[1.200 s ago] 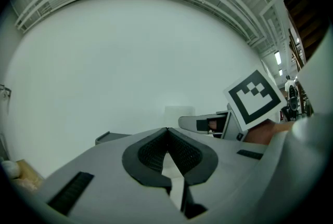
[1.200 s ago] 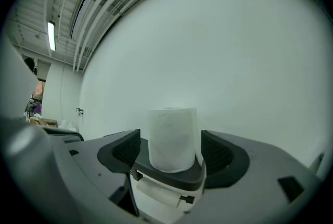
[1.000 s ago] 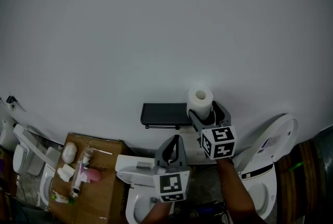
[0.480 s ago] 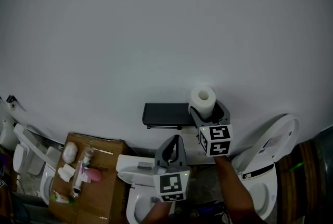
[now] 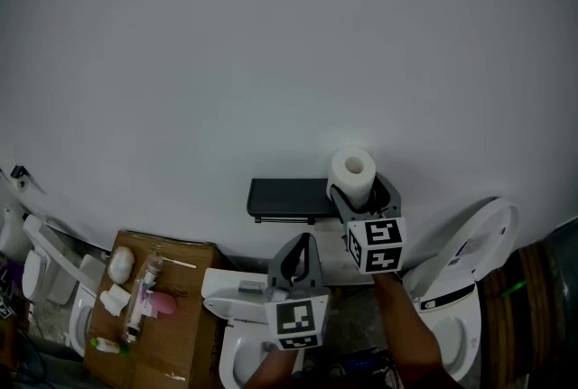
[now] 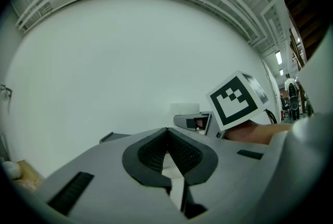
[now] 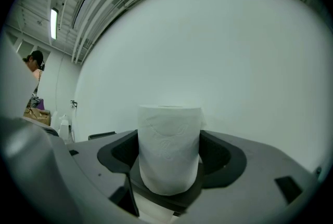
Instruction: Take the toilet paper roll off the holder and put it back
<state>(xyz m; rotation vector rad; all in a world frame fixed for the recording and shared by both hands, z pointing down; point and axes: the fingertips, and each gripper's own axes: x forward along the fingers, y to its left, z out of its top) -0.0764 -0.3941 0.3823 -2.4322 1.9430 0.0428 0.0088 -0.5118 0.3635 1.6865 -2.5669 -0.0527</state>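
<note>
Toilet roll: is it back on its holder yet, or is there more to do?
Done: the roll is off the holder, which has no roll on it. In hand: the right hand-held gripper is clamped on the upright roll, just right of the holder. The left hand-held gripper is shut and empty. Left: set the roll back on the holder and let go.

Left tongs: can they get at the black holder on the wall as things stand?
Probably yes. The left tongs are shut and empty below the holder, with nothing between them. The right tongs, clamped on the toilet paper roll, crowd only its right end.
</note>
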